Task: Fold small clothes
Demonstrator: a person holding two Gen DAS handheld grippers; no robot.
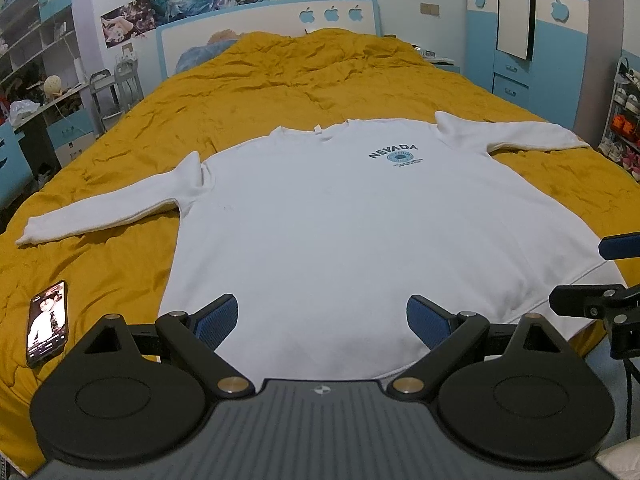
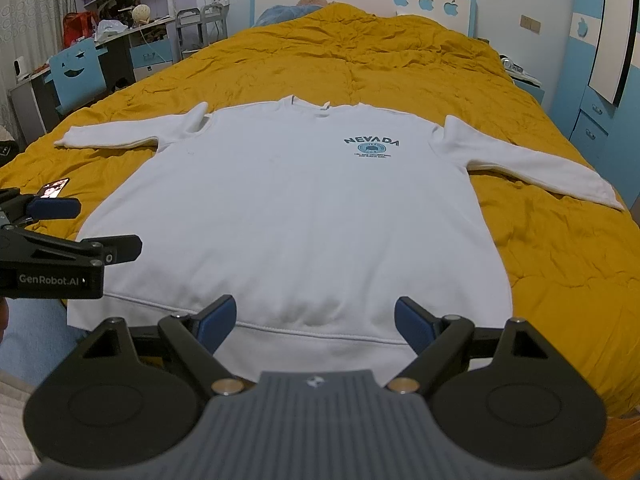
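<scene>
Both my grippers, left (image 1: 322,320) and right (image 2: 316,324), hang spread and empty over the hem; shirt (image 1: 340,220) flat on the bed (image 1: 280,80); phone (image 1: 47,323) nearby; thick cloth might slip a shallow pinch.

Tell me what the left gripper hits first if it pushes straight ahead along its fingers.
Most likely the white sweatshirt. The left gripper is open and aimed across its hem end, with nothing between its fingers and the fabric. How high it sits above the cloth is unclear, so the contact point could be further up the body.

White sweatshirt (image 1: 340,232) (NEVADA print) lies flat, unfolded, sleeves outspread.
</scene>
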